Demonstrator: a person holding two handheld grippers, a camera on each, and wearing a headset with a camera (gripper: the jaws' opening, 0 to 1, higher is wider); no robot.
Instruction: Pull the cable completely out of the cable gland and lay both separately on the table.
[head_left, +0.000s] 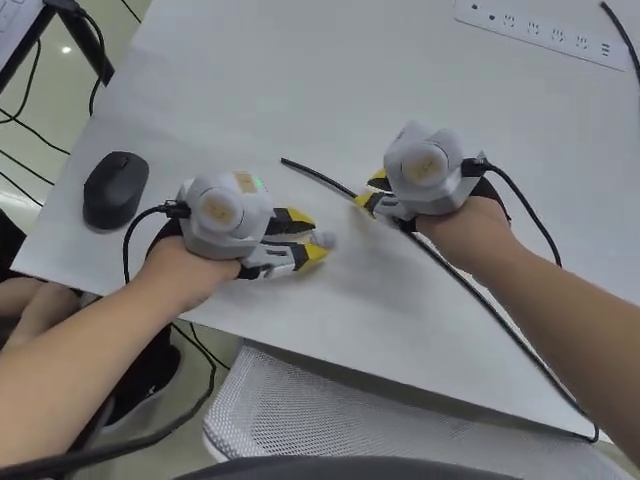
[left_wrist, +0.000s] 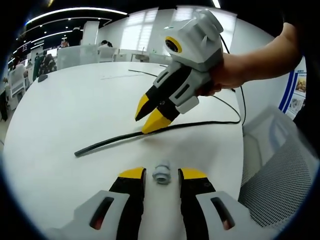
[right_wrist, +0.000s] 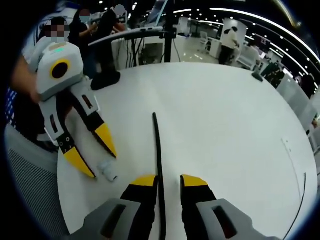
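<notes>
Grey cable gland (left_wrist: 161, 173) sits between spread left tool (left_wrist: 162, 175) jaws, cable (left_wrist: 150, 134) apart

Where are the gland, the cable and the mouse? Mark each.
gland (left_wrist: 161, 172): left gripper view, on its pale body.
cable (right_wrist: 157, 145): right gripper view, on the black sheath near its free end.
mouse (head_left: 115, 188): head view, on its top.
</notes>
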